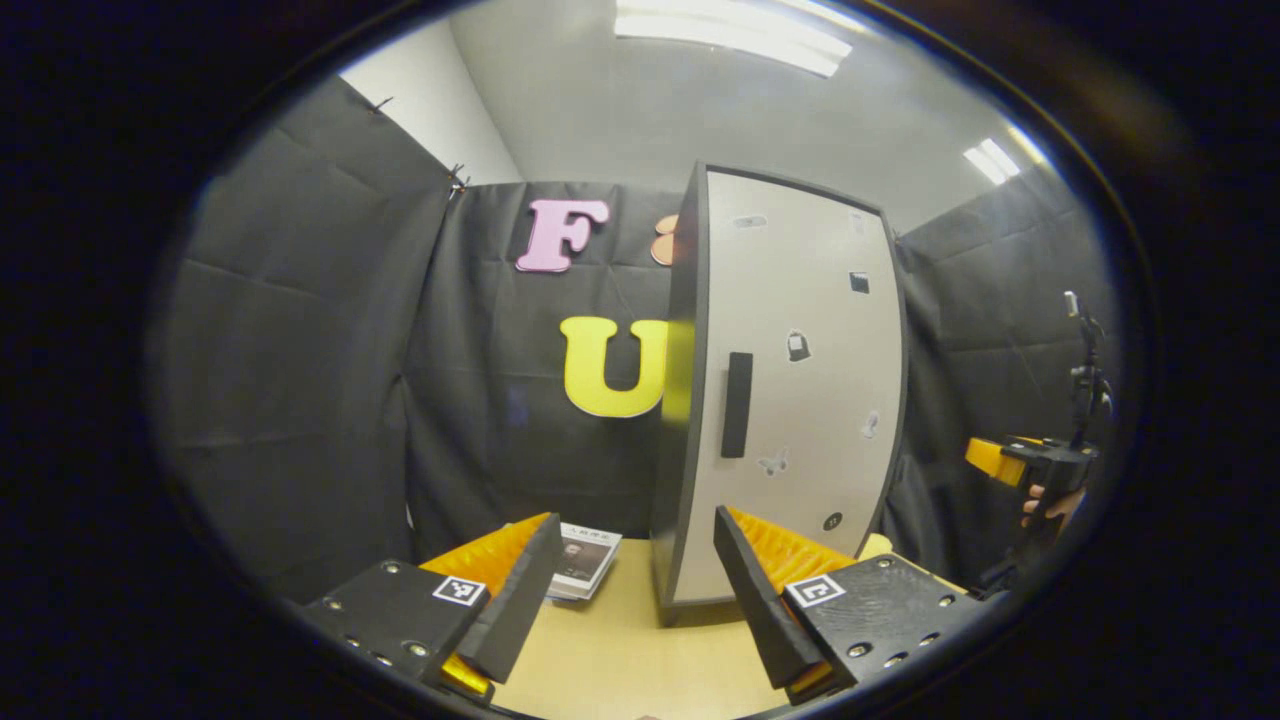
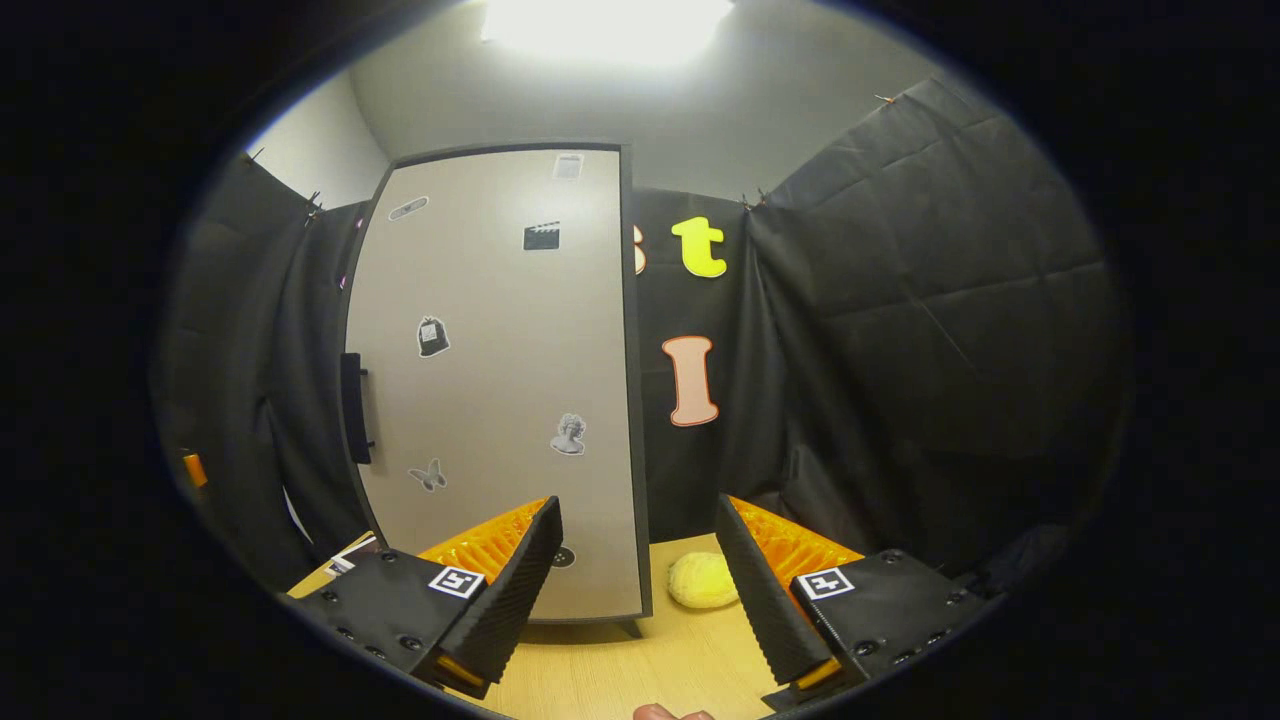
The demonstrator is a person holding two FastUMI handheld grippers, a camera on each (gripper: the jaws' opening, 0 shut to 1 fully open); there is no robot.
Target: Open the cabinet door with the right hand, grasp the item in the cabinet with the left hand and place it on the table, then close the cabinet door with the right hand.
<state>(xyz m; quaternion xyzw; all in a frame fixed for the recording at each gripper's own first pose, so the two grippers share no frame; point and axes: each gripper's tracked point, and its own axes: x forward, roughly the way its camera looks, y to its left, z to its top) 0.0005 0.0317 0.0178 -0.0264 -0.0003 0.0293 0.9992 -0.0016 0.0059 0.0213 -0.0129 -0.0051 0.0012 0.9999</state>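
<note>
A tall cabinet stands on the wooden table with its pale door closed. The door carries small stickers and a dark vertical handle on its left edge. My left gripper is open and empty, low over the table in front of the cabinet's left corner. My right gripper is also open and empty, facing the door's right edge from a short distance. In the left gripper view the right gripper shows at the far right, held by a hand. What is inside the cabinet is hidden.
A thin booklet lies on the table left of the cabinet. A soft yellow round thing sits on the table right of the cabinet. Black cloth walls close in on all sides.
</note>
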